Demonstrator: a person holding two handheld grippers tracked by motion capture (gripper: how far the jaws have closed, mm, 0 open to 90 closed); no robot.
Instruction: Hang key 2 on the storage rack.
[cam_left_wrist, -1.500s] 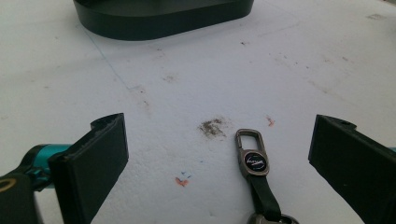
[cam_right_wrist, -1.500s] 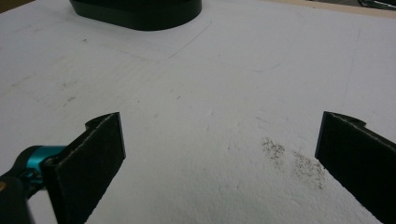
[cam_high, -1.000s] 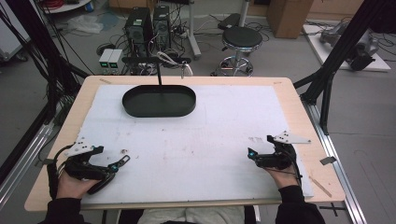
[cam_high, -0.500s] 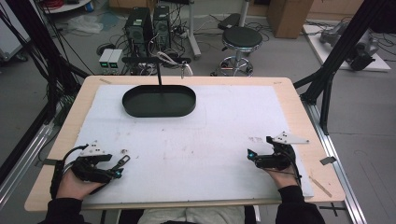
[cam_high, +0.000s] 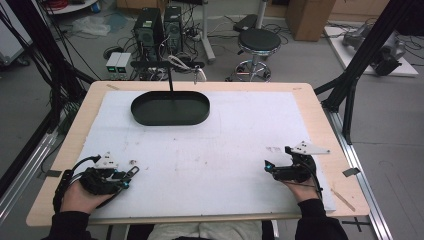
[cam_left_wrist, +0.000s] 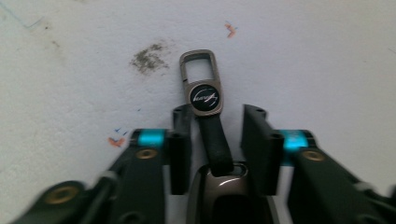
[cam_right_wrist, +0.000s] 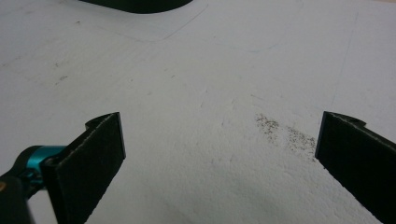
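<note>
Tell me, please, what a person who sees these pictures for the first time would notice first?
Probably the key fob with its black strap and metal clasp, lying between the jaws of the left gripper at the near left of the white table cover; those jaws have just been closing around it. Next comes the empty black oval tray at the far side. The right gripper rests wide open at the near right.

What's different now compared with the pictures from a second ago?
The left gripper has just been closing its jaws around a key fob with a strap and metal clasp; whether the pads press it yet is unclear. The right gripper, open, and the black tray stayed put.
</note>
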